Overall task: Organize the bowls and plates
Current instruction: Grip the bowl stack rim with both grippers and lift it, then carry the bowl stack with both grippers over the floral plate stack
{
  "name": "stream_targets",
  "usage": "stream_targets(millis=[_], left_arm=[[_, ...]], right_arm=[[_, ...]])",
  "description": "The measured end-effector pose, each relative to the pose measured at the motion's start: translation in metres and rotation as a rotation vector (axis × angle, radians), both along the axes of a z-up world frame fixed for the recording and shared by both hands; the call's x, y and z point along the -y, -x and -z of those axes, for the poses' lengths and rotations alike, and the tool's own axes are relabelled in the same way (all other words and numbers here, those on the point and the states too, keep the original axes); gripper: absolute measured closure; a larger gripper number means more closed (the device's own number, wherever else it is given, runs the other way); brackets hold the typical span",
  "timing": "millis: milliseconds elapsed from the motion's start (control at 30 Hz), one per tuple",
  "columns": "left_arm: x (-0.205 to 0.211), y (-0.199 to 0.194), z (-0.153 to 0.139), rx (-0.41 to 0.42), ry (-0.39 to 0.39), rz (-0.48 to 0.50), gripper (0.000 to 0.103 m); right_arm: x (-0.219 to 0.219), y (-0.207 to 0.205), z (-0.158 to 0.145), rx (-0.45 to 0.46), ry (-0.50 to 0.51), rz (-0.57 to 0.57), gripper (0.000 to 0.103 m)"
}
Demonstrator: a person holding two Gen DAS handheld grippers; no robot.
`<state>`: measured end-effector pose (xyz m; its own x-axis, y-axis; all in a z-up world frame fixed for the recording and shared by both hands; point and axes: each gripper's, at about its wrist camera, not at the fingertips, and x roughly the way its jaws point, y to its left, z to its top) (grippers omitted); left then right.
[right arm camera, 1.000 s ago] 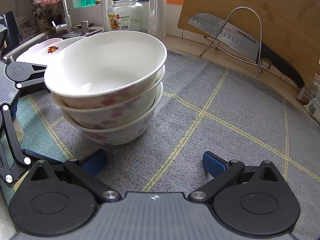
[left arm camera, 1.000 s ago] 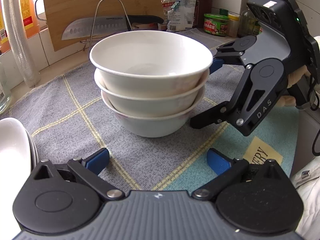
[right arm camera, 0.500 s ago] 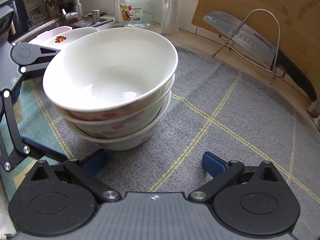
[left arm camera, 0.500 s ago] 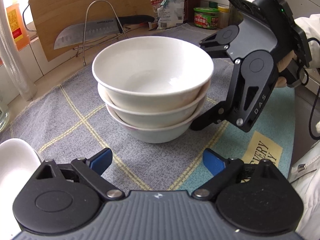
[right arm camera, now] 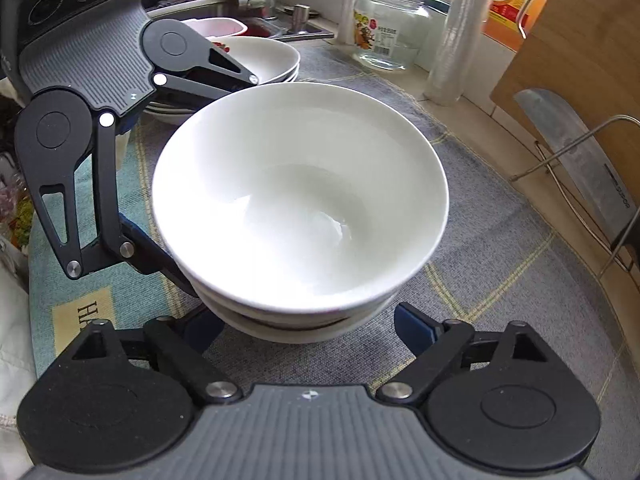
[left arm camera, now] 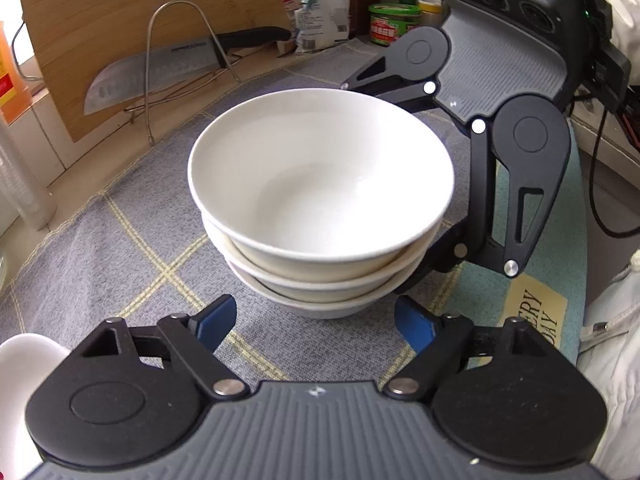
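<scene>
A stack of three white bowls (left arm camera: 320, 200) stands on the grey checked mat; it also shows in the right wrist view (right arm camera: 300, 200). My left gripper (left arm camera: 316, 322) is open, its blue fingertips (left arm camera: 214, 320) spread just below the stack's near side. My right gripper (right arm camera: 308, 326) is open too, with the stack's base between its spread fingers. Each gripper shows in the other's view, on opposite sides of the stack: the right one (left arm camera: 492, 152) and the left one (right arm camera: 96, 120). A stack of white plates (right arm camera: 260, 60) lies behind the left gripper.
A wooden cutting board (left arm camera: 132, 28) with a cleaver (left arm camera: 160, 68) in a wire rack stands at the back. A glass jar (right arm camera: 390, 36), a stack of plastic cups (right arm camera: 460, 36), packets and a green tub (left arm camera: 394, 24) line the counter edge. A sink (right arm camera: 280, 24) lies behind.
Both grippers have moved in closer to the bowl stack and risen to look down into it. The stack has not moved. Both jaws stay open.
</scene>
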<state>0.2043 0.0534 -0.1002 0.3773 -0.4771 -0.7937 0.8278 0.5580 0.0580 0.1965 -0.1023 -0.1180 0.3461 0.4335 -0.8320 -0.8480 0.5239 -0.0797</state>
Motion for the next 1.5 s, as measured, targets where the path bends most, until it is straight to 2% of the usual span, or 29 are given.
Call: stream_targets(millis=[133,567,933,1200,1500], left_arm=[[0.005,-0.009,0.002,-0.024,-0.036,0.044,0.028],[0.015,-0.023,0.003,-0.074,-0.068,0.137,0.028],[0.013,-0.027,0.001,-0.095,-0.07,0.192,0.028],[0.016,-0.031,0.0,-0.113,-0.073,0.194,0.028],[0.017,-0.025,-0.003,-0.077,-0.08,0.192,0.027]], right_arm=[[-0.001,-0.003,-0.004,-0.009,0.002,-0.062,0.014],[0.008,-0.015,-0.005,-0.081,-0.03,-0.136,0.022],[0.01,-0.015,-0.004,-0.092,-0.036,-0.13,0.022],[0.009,-0.014,-0.007,-0.093,-0.029,-0.114,0.023],[0.009,-0.013,-0.009,-0.096,-0.019,-0.081,0.023]])
